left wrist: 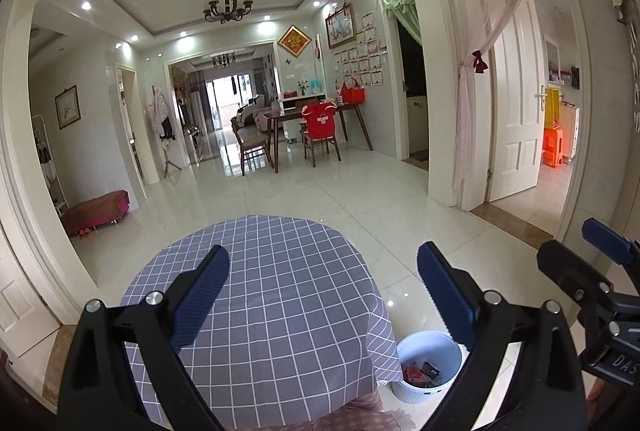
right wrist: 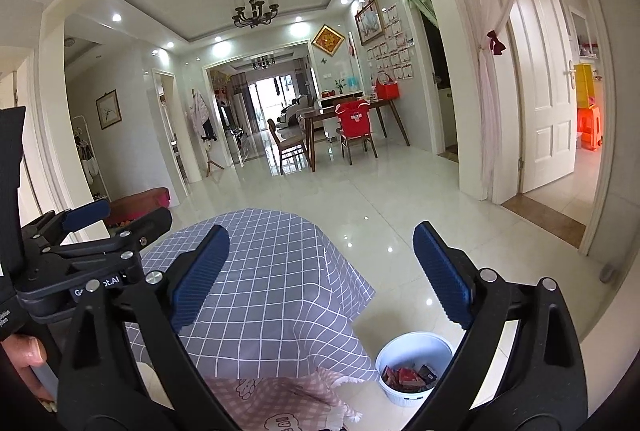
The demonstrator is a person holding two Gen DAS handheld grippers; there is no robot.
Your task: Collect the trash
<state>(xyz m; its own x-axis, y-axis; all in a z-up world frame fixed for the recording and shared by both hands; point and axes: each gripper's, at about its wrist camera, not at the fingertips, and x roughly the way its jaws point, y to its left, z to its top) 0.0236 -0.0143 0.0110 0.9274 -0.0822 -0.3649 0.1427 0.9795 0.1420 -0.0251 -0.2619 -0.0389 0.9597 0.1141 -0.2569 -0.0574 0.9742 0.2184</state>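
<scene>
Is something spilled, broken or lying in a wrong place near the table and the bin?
Nothing stands out. The white bin stands upright on the floor beside the checked tablecloth, and the wrappers are inside it. No trash shows on the cloth or on the tiles around. Both grippers are open and hold nothing.

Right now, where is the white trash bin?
In both wrist views the white trash bin stands on the floor, low right, beside the checked tablecloth.

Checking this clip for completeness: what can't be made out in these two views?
- Bin contents: both views, wrappers too small to identify; near rim hidden by right hand-held gripper arm.
- Table near edge: left wrist view, covered by left hand-held gripper frame.
- Table legs: cloth hides them.
</scene>
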